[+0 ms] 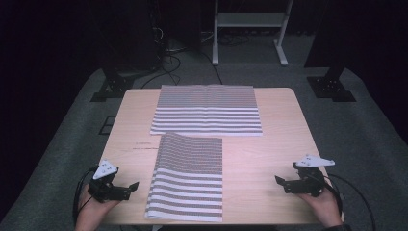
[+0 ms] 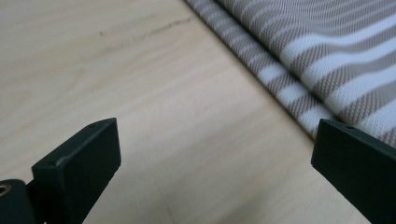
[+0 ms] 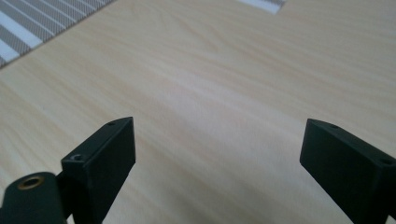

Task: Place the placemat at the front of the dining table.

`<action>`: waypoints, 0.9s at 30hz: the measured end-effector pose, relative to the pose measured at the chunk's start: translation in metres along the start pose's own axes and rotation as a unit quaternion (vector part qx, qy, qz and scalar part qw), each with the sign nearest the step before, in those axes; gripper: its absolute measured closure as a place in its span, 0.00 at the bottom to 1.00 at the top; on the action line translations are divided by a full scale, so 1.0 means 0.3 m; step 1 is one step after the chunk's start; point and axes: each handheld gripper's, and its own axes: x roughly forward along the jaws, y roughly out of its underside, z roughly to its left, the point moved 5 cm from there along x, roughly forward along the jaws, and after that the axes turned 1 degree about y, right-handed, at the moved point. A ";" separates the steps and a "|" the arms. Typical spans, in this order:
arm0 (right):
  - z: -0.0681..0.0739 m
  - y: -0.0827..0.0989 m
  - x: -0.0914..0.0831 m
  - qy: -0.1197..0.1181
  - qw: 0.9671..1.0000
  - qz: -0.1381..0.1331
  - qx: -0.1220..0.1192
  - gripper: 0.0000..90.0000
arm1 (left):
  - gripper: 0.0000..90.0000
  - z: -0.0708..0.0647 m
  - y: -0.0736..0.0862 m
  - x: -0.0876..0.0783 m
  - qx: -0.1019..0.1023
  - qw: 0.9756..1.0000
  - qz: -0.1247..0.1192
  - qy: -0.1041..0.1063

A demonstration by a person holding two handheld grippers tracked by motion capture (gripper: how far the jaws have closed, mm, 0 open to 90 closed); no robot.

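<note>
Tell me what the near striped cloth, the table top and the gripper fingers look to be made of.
Near striped cloth: woven fabric, matte; the left gripper view shows a fine dotted weave in its beige bands.
Table top: pale wood or wood-look laminate, smooth; grain lines run across it.
Fingers: black, matte, probably hard plastic; flat faces, sharp edges, small holes.

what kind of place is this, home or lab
Most likely a lab or recording room, not a home: a plain wooden table on grey carpet, dark curtains around it, cables across the floor, black stand feet, and two handheld grippers, left and right.
</note>
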 end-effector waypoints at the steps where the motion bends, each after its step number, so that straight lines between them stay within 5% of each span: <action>1: -0.003 0.015 -0.004 0.000 1.000 0.003 0.002 0.10 | 0.01 0.001 0.013 0.001 0.001 1.000 0.006 0.001; 12: -0.022 0.118 -0.035 0.011 1.000 0.017 0.011 0.10 | 0.00 0.003 0.094 0.035 0.008 0.999 0.028 0.015; 19: -0.034 0.147 -0.022 0.023 0.999 0.033 0.010 0.10 | 0.00 0.003 0.097 0.039 0.020 0.999 0.024 0.008; 27: -0.036 0.152 -0.018 0.020 1.000 0.015 0.007 0.11 | 0.00 -0.012 0.075 0.065 0.024 0.999 0.024 0.013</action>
